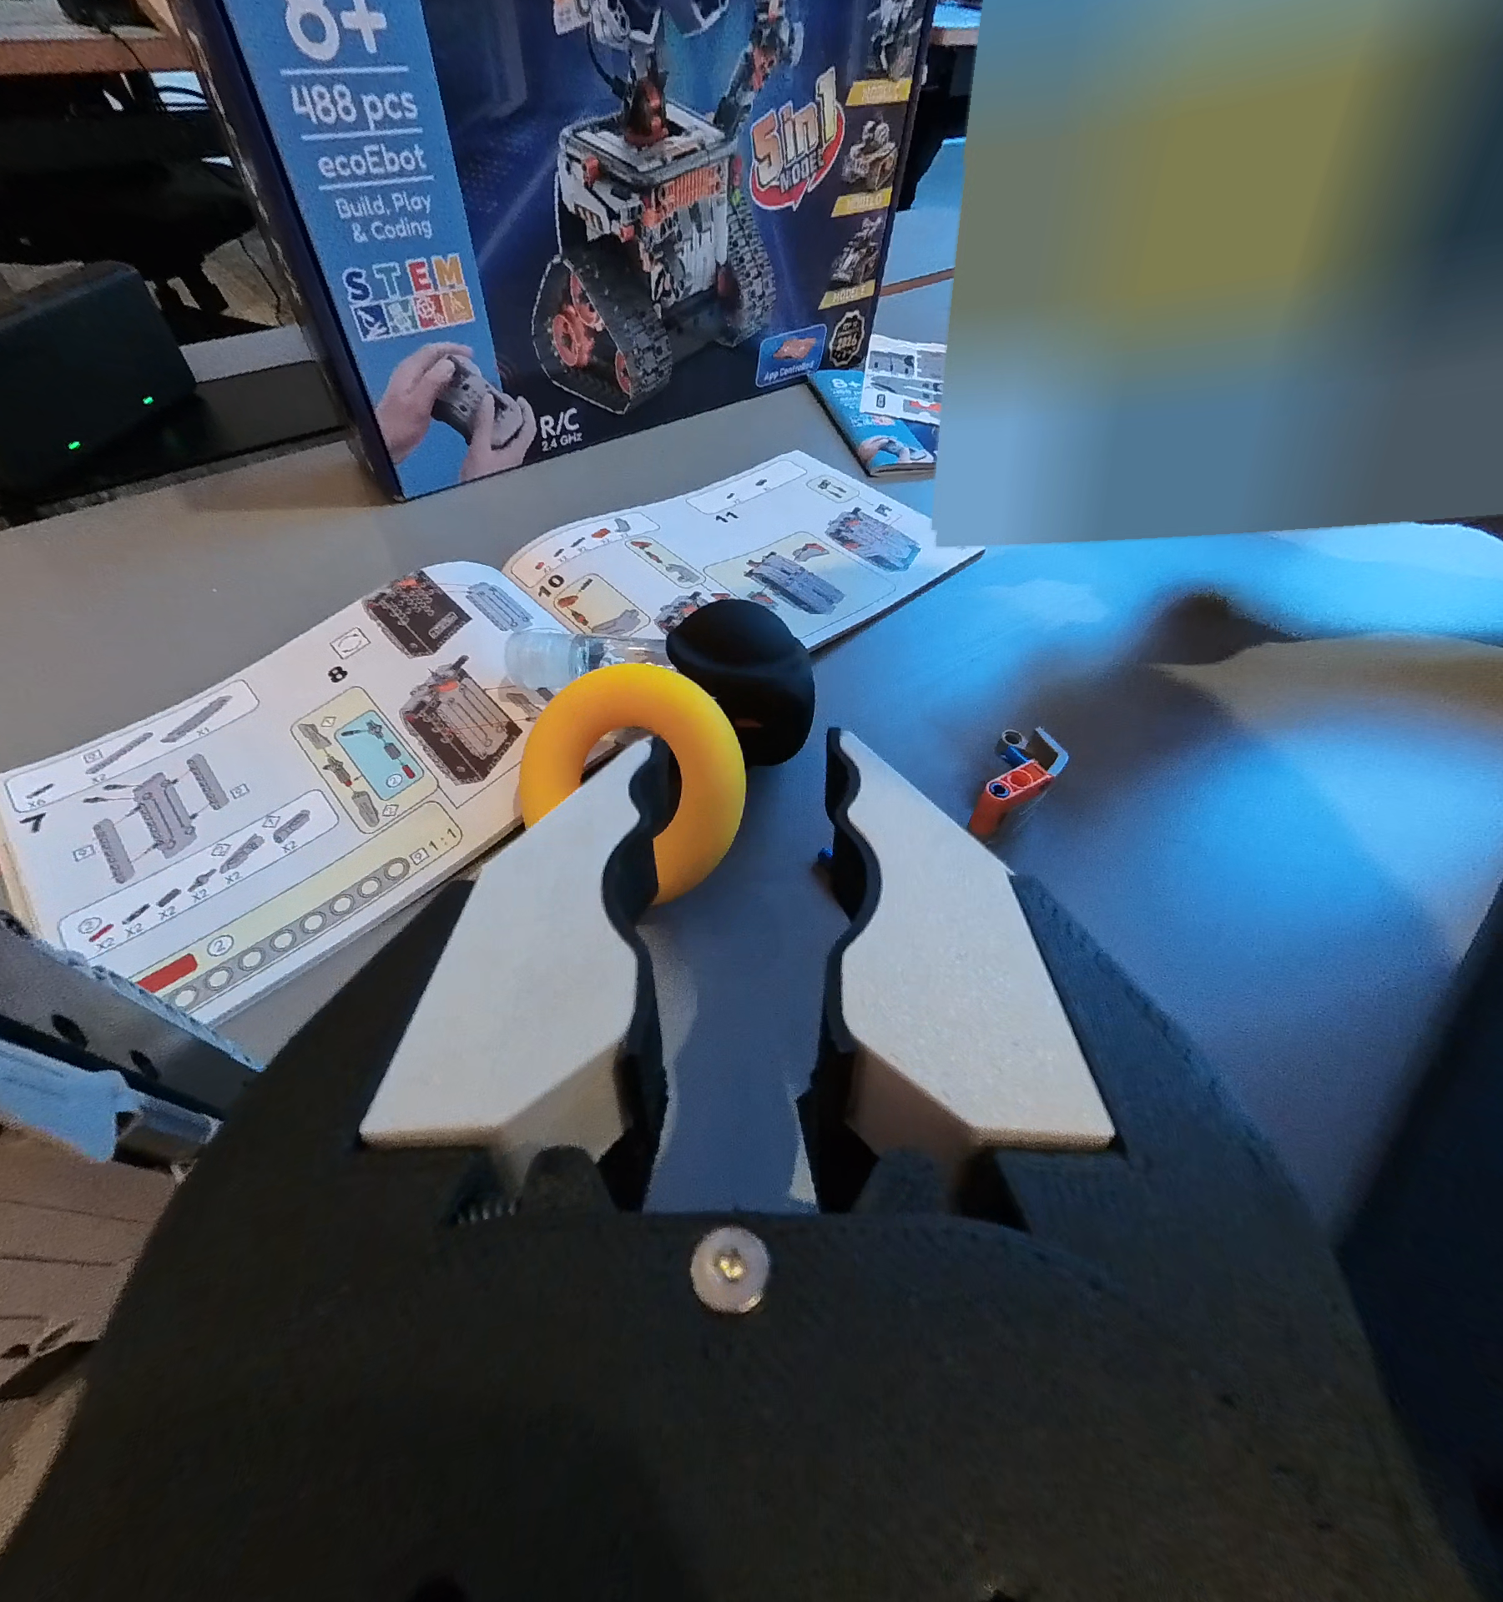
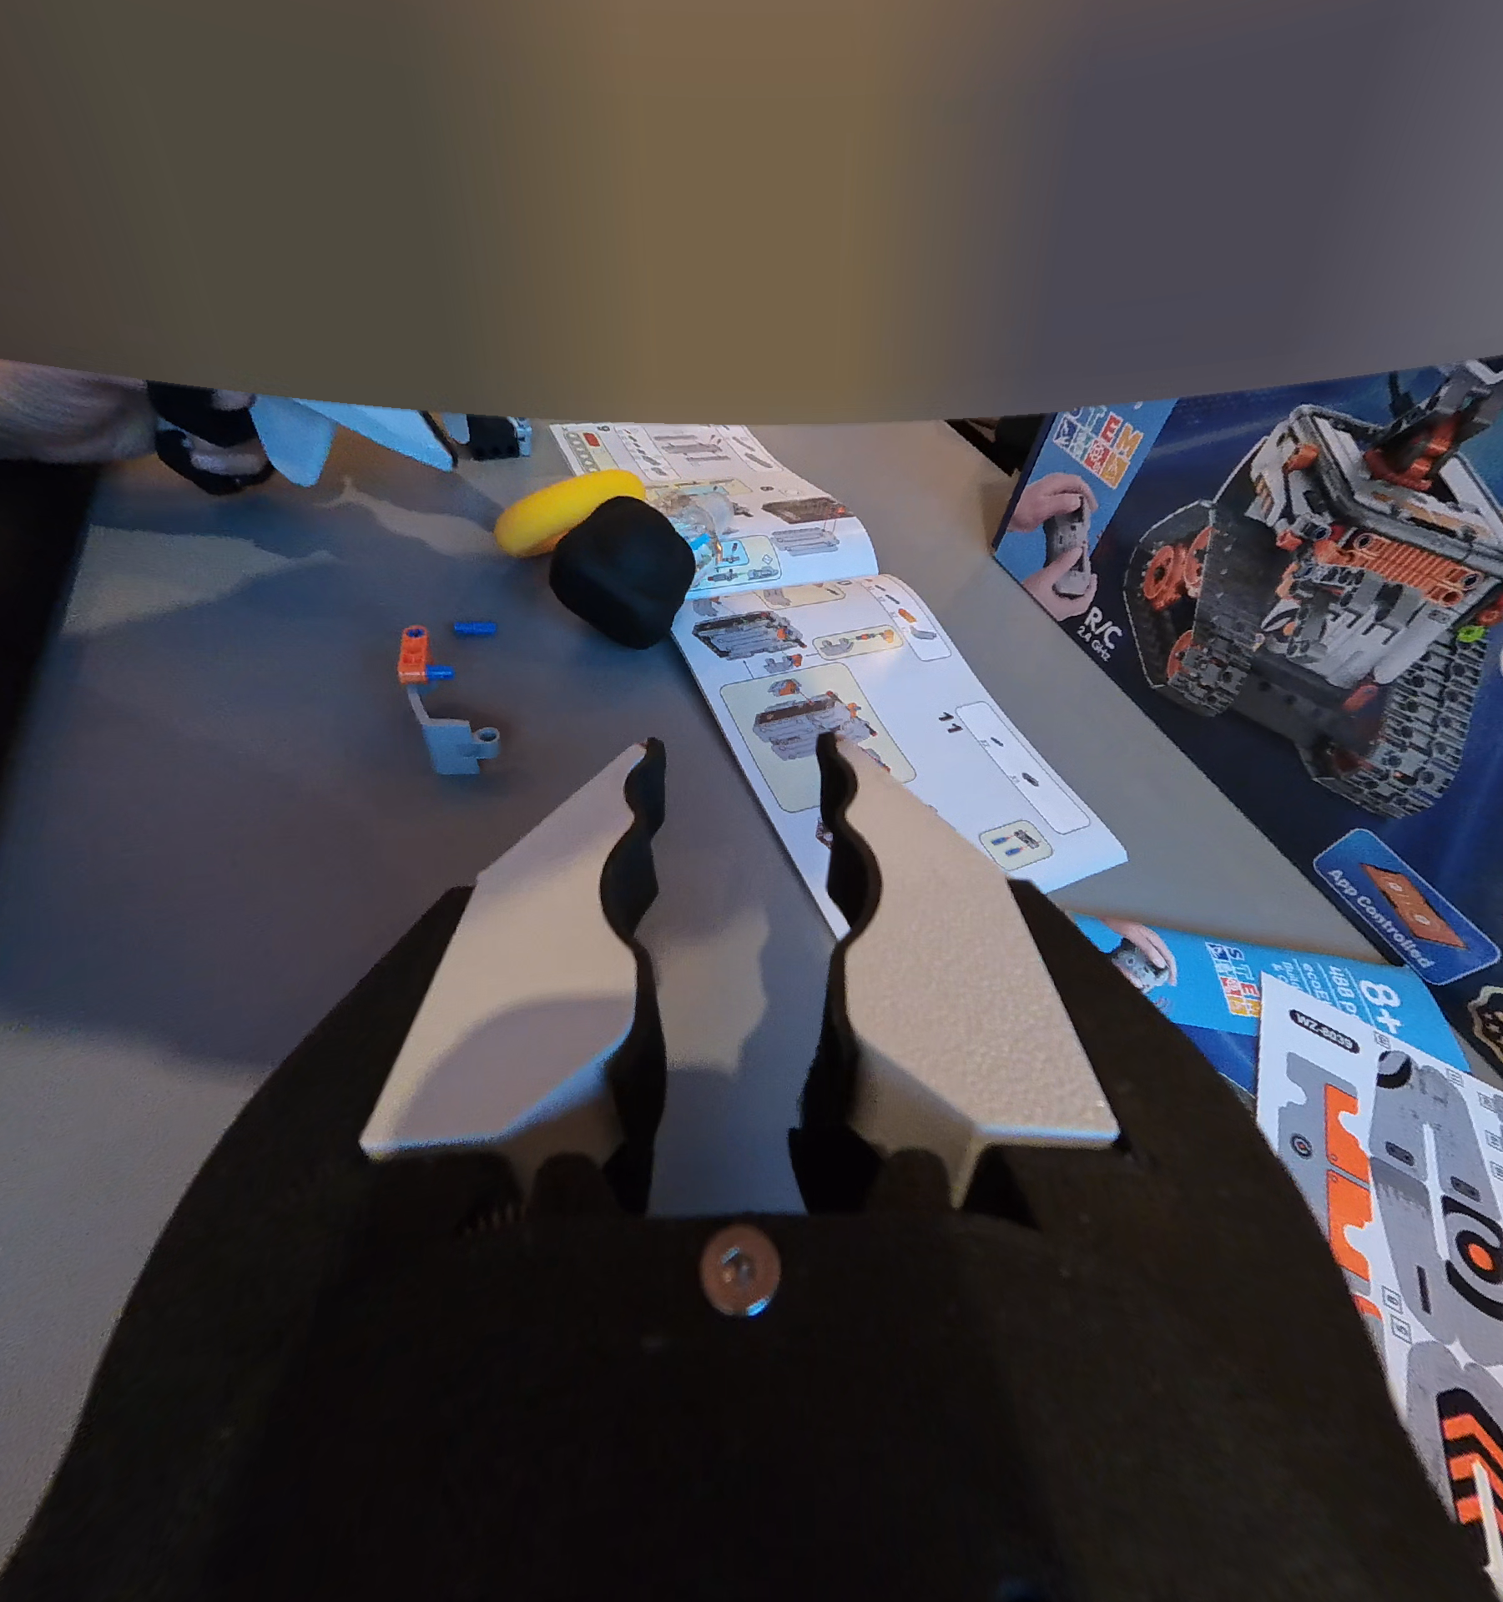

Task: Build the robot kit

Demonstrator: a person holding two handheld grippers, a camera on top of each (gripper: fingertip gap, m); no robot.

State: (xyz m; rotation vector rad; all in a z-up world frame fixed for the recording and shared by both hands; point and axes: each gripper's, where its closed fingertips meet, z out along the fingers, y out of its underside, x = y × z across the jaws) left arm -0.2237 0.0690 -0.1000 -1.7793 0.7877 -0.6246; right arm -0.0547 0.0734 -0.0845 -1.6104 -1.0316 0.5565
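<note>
In the left wrist view my left gripper (image 1: 743,750) is open and empty, low over the grey table (image 1: 1164,867). Its left fingertip (image 1: 635,780) overlaps a yellow ring (image 1: 709,780); I cannot tell if they touch. A black rounded lump (image 1: 743,667) sits just past the tips, beside a small clear bottle (image 1: 557,654). An orange and grey brick piece (image 1: 1021,780) lies to the right. My right gripper (image 2: 739,750) is open and empty above the table, its right fingertip over an open instruction booklet (image 2: 886,659). The brick piece (image 2: 448,702) and a blue pin (image 2: 474,628) lie ahead to its left.
A big blue toy box (image 1: 557,217) stands behind the booklet (image 1: 210,780) and also shows in the right wrist view (image 2: 1294,607). A sticker sheet (image 2: 1424,1214) and a blue leaflet (image 2: 1233,980) lie at the right. The ring (image 2: 557,511) and lump (image 2: 622,568) lie farther ahead. A grey built part (image 1: 37,1040) sits at the left. Left tips to right tips: about 20 centimetres. The black rounded lump (image 1: 743,667) is closer to my left gripper, around 5 centimetres from its tips; the right tips are 15 centimetres off.
</note>
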